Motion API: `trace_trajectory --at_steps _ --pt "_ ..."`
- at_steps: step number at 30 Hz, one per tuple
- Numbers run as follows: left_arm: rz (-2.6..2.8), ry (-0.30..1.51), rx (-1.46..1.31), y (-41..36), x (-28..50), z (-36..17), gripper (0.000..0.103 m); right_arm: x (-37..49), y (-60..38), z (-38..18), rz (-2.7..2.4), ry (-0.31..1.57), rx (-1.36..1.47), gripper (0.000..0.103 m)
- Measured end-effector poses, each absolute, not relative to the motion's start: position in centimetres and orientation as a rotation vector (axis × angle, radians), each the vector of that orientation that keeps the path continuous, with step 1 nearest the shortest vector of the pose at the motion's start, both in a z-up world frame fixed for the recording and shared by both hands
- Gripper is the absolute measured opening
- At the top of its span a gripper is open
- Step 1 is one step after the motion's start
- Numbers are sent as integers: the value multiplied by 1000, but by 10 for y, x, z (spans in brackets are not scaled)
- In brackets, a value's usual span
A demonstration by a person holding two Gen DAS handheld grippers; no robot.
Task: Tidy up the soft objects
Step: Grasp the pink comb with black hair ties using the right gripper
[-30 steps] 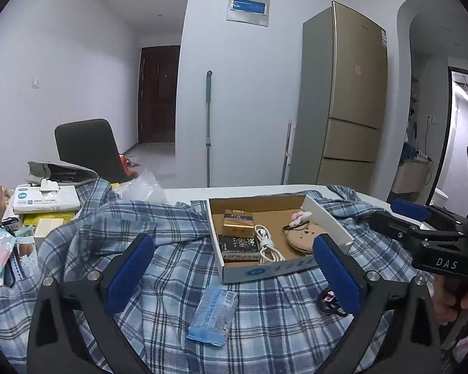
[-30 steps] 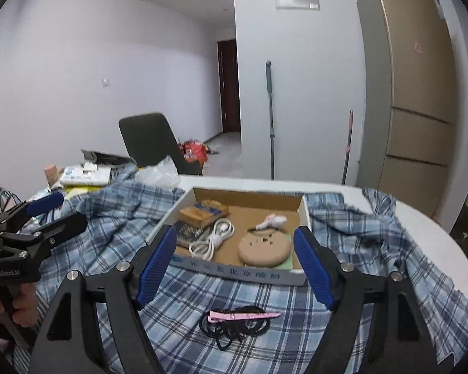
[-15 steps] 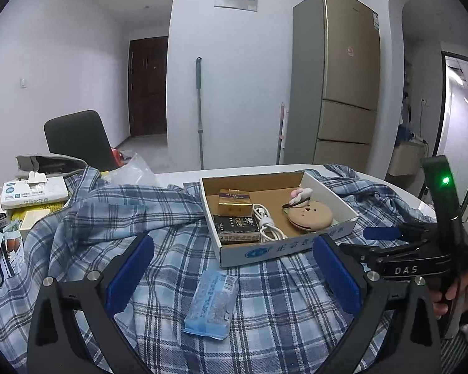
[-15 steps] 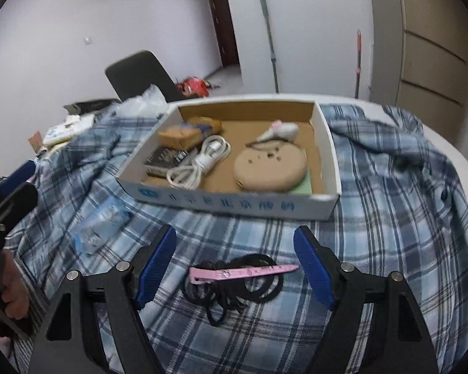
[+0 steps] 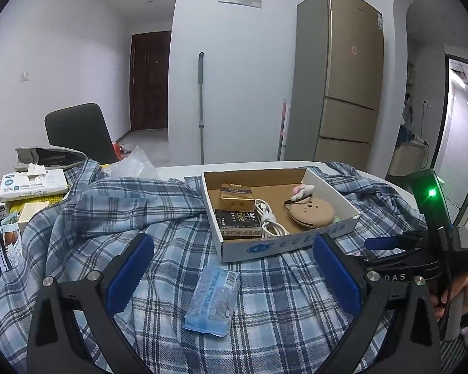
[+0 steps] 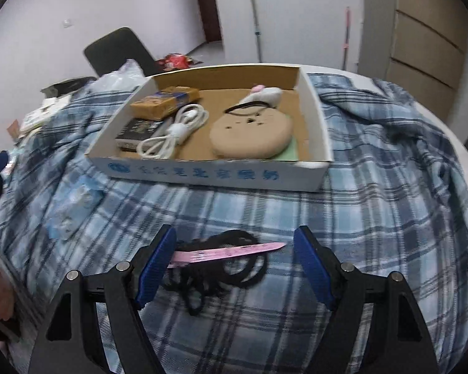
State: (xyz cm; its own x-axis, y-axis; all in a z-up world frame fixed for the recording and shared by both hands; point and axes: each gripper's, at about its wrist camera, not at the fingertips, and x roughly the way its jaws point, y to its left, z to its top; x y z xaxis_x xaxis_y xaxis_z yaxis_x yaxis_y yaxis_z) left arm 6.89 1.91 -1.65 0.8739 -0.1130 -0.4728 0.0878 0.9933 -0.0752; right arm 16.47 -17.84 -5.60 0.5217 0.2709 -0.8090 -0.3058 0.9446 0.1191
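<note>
A bundle of black hair ties (image 6: 231, 268) with a pink tag (image 6: 231, 251) lies on the blue plaid shirt (image 6: 374, 218) between the fingertips of my right gripper (image 6: 234, 261), which is open around it. A blue tissue pack (image 5: 212, 299) lies on the shirt (image 5: 109, 218) just ahead of my open, empty left gripper (image 5: 232, 277); it also shows in the right wrist view (image 6: 73, 205). A cardboard box (image 6: 209, 174) behind holds a tan round pad (image 6: 249, 135), a white cable (image 6: 174, 131), small boxes and a plush hair tie (image 6: 263, 95).
The right gripper's handle (image 5: 421, 255) stands at the right of the left wrist view. Tissue box (image 5: 31, 184), packets and a plastic bag (image 5: 134, 165) crowd the table's left side. A black chair (image 5: 78, 131) and a fridge (image 5: 343, 93) stand beyond.
My right gripper has tilted down and moved forward over the black hair ties, which now lie between its fingers. My left gripper has shifted slightly; the tissue pack looks nearer.
</note>
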Motion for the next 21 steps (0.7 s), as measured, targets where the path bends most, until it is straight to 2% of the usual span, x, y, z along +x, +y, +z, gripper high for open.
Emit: trace_trajectory --at_steps 10,11,13,15,17,21 --pt "-72 496 -35 17 68 -17 103 166 -176 -68 380 1054 -30 77" --pt "-73 494 -30 17 68 -17 103 167 -176 -68 380 1056 -27 74" --pt "-73 494 -20 16 69 -17 103 167 -175 -69 381 1055 -35 62" --pt "-72 489 -13 15 68 -17 103 165 -172 -68 401 1047 -42 41" --pt "-73 484 -10 15 68 -16 103 163 -169 -66 426 1039 -44 29" --pt "-66 484 -14 15 68 -16 103 160 -168 -63 478 1020 -33 12"
